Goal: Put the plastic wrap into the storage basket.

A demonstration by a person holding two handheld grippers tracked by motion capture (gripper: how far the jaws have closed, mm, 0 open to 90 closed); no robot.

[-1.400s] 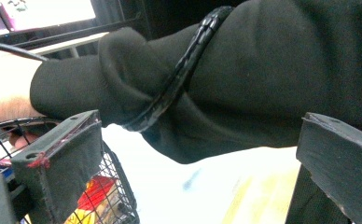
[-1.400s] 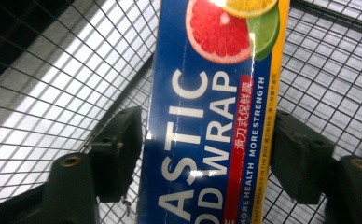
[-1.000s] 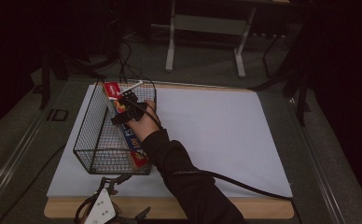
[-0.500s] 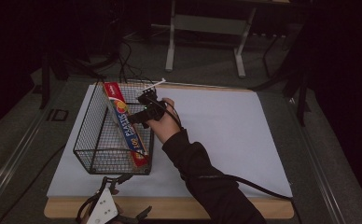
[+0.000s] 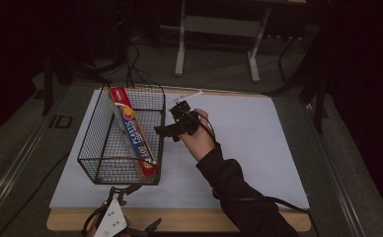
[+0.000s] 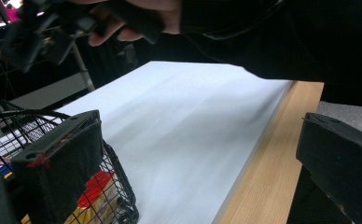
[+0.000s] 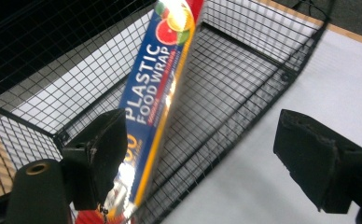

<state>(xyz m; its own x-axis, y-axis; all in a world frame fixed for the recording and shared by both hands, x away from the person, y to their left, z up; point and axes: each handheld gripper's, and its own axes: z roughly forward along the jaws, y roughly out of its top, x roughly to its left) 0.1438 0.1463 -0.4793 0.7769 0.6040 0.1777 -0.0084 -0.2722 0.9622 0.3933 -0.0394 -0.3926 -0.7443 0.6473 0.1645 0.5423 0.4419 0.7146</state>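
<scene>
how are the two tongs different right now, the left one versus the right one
The right tongs are held up beside the wire basket, facing the plastic food wrap box inside it; the left tongs sit low at the table's near edge by the basket's front corner. The right shows its black body, the left a white top. Both stand open, holding nothing.

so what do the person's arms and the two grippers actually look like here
The right gripper is a black handheld unit with a small green light on its body and a thin black cable trailing back along a long black sleeve. Its two jaws are blocky, matte black pads with worn edges. The left gripper carries a white plate with small dark dots on top, and its jaws are black pads too.
</scene>
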